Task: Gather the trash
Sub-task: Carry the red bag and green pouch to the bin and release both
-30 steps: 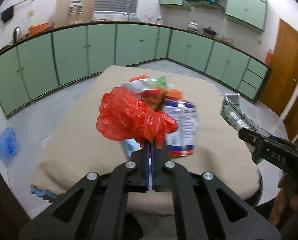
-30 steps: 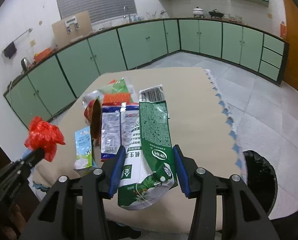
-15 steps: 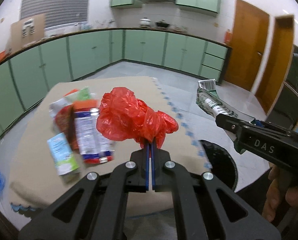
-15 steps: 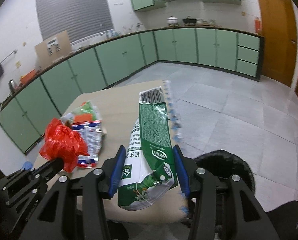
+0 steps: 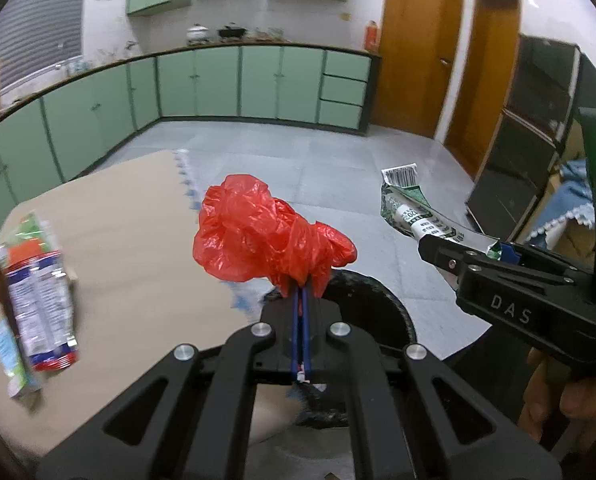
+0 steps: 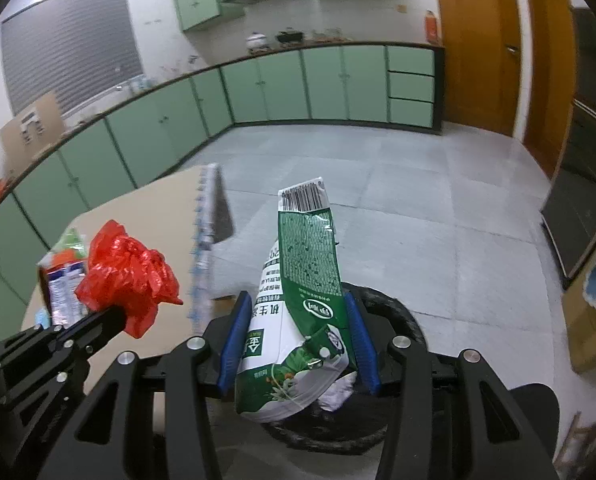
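My left gripper (image 5: 301, 300) is shut on a crumpled red plastic bag (image 5: 266, 236), which it holds in the air beside the table's right edge, above the rim of a black trash bin (image 5: 381, 312). In the right wrist view the same red plastic bag (image 6: 128, 270) sits at the left gripper's tip. My right gripper (image 6: 298, 320) is shut on a green and white milk carton (image 6: 303, 300), held upright over the black trash bin (image 6: 401, 320). From the left wrist view, the milk carton (image 5: 413, 212) sticks out of the right gripper at the right.
A table with a tan cloth (image 5: 118, 240) lies to the left, with several wrappers and a small carton (image 5: 38, 300) on it. Green cabinets (image 6: 278, 80) line the far wall. Brown doors (image 5: 417, 60) stand at the right, with grey tiled floor (image 6: 437, 208) between.
Both grippers have swung to the right, off the table and over the black bin, each with its load still held. The wrappers on the table have slid to the left of the views.
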Motion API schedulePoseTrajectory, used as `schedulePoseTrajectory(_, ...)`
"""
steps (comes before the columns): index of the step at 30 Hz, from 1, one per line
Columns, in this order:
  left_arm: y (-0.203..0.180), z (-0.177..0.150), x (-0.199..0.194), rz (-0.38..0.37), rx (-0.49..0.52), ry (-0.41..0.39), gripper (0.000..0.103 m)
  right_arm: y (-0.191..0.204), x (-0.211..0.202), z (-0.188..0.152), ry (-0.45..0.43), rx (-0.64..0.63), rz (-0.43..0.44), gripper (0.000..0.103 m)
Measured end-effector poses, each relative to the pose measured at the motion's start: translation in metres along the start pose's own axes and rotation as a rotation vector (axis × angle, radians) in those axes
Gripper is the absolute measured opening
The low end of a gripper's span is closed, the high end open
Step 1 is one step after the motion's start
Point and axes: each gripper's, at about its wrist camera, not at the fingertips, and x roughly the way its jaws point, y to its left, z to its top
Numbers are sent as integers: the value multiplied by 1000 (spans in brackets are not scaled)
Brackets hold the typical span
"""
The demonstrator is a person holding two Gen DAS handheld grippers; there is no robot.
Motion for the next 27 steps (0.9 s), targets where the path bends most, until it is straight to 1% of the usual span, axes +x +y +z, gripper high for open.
schedulePoseTrajectory(5,-27,0,41,-52,43,34,0,-47,22,-6,43,61,-45,47)
schedulePoseTrajectory(8,-36,-3,66,-65,54,71,0,-64,42,-11,84,86,-53,47)
schedulePoseTrajectory(13,-45,-8,102,-79,65,137,0,-79,76,-18,149,99,-49,47)
schedulePoseTrajectory(16,-50,-13,119,-76,69,174,1,-83,93,-22,192,117,-30,48)
schedulePoseTrajectory(18,-45,-16,126,-81,62,198,7,-85,99,-22,206,127,-19,48)
schedulePoseTrajectory(19,-42,-18,130,-82,56,207,7,-87,100,-22,196,133,-25,48)
schedulePoseTrajectory(20,-41,-19,133,-79,54,215,11,-89,99,-20,189,135,-27,52)
schedulePoseTrajectory(21,-39,-20,136,-79,52,220,19,-91,99,-21,187,138,-24,54)
schedulePoseTrajectory(22,-37,-21,138,-76,49,223,21,-92,98,-21,182,143,-29,56)
schedulePoseTrajectory(23,-35,-22,140,-71,47,224,23,-93,98,-21,181,145,-30,56)
schedulePoseTrajectory(27,-31,-20,141,-64,41,227,23,-96,96,-18,171,159,-31,56)
